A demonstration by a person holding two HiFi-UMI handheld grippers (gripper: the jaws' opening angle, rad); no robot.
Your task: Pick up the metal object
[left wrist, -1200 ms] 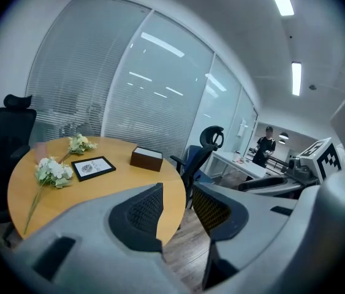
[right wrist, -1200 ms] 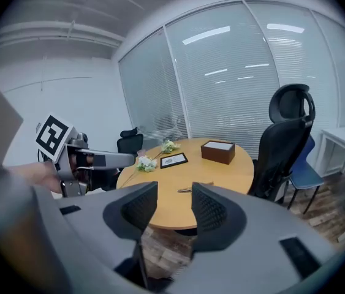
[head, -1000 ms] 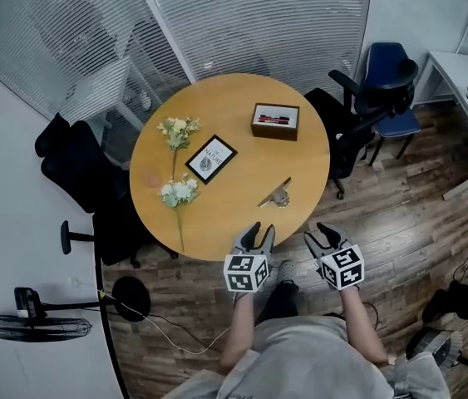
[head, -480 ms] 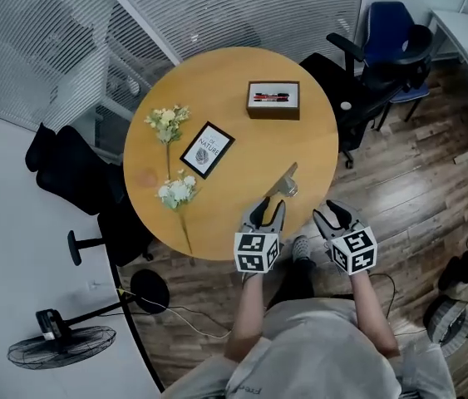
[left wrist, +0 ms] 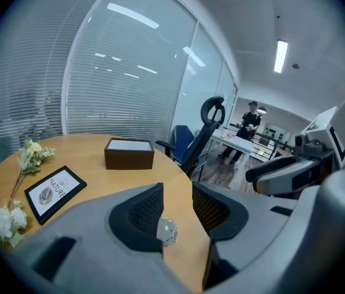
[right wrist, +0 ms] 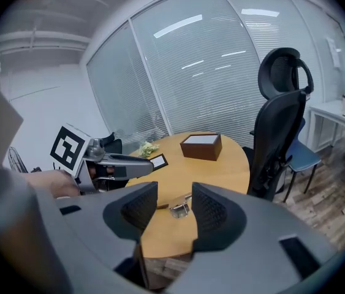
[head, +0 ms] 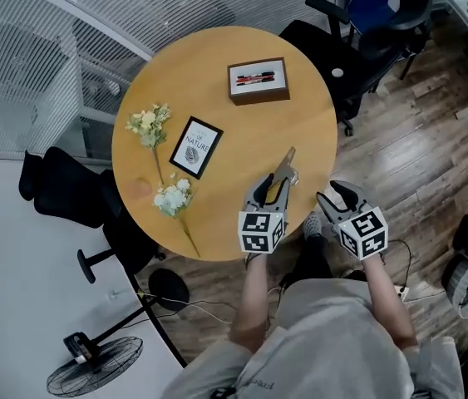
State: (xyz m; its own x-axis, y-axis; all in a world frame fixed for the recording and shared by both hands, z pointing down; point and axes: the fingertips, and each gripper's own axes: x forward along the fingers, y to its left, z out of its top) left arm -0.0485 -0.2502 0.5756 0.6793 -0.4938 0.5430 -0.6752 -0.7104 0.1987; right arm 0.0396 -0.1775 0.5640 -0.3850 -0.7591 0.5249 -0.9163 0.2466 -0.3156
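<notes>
Both pairs of my jaws stand apart, nothing gripped. My left gripper [head: 268, 189] hovers over the round table [head: 217, 90] near its front edge. The metal object [head: 287, 169] lies flat on the wood just ahead of the fingertips, seen low between the jaws. My right gripper [head: 333, 194] hangs beside the table edge, over the floor.

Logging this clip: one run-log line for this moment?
stage: pre-grasp | left gripper: open, near metal object | right gripper: open, empty | metal object: on table
</notes>
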